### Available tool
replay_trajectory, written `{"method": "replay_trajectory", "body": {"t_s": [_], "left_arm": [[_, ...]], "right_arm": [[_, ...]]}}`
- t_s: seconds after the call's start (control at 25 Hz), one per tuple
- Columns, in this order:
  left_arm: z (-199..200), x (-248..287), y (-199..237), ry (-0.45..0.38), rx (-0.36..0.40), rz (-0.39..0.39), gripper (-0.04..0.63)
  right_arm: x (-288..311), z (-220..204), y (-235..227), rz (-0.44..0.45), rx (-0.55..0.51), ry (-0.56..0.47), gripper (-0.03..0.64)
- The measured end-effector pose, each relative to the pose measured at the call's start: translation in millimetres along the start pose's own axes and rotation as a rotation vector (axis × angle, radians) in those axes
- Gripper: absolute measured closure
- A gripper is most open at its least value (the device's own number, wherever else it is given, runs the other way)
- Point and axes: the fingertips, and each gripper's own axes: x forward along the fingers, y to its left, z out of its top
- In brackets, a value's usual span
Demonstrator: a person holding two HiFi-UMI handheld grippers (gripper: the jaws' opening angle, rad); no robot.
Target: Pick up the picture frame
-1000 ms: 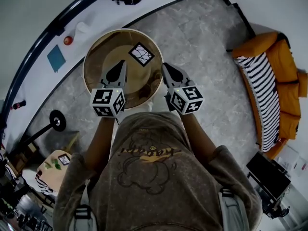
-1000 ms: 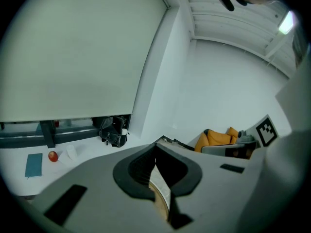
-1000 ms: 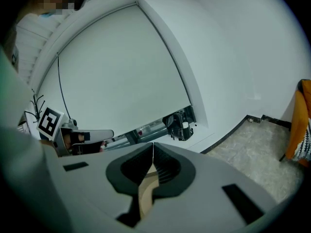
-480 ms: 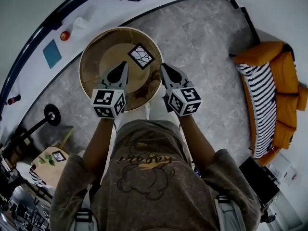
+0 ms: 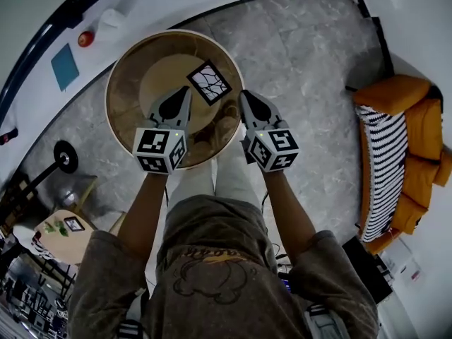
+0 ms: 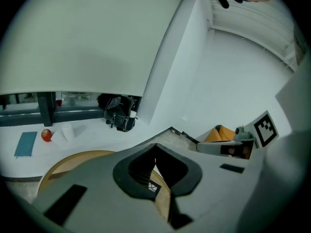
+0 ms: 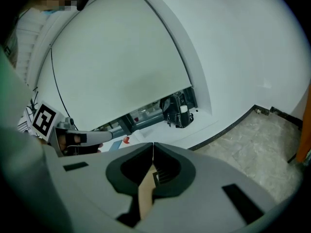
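Now the left tool (image 5: 185, 92) and right tool (image 5: 246, 96), jaws together and empty, have dropped nearer the picture frame (image 5: 209, 82), untouched on the worktop (image 5: 126, 97).

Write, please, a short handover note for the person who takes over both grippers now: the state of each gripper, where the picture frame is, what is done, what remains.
Left gripper: jaws shut, empty, over the round wooden table, just left of the picture frame.
Right gripper: jaws shut, empty, at the table's right side, just right of the frame.
Frame: lies flat on the table, between the two tips and slightly beyond them. No contact is visible.
Done: both grippers are close to the frame.
Left: open the jaws, grip the frame, lift it.
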Motion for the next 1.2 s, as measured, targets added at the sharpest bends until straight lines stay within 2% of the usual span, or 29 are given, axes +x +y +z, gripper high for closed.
{"method": "replay_trajectory", "body": {"t_s": [0.6,1.08,1.2], "left_arm": [[-95.3,83.3,45.3,0.027,-0.044,0.06,0.577],[-126.0,105.7,59.0,0.039,-0.103,0.078,0.574],[-133.3,109.9,59.8,0.048,-0.123,0.078,0.523]], "right_arm": [[98.4,-74.6,-56.2,0.026,-0.007,0.087,0.597],[126.6,-105.2,-65.0,0.048,-0.072,0.162,0.595],[130.6,-110.3,-62.3,0.073,-0.084,0.164,0.587]]}}
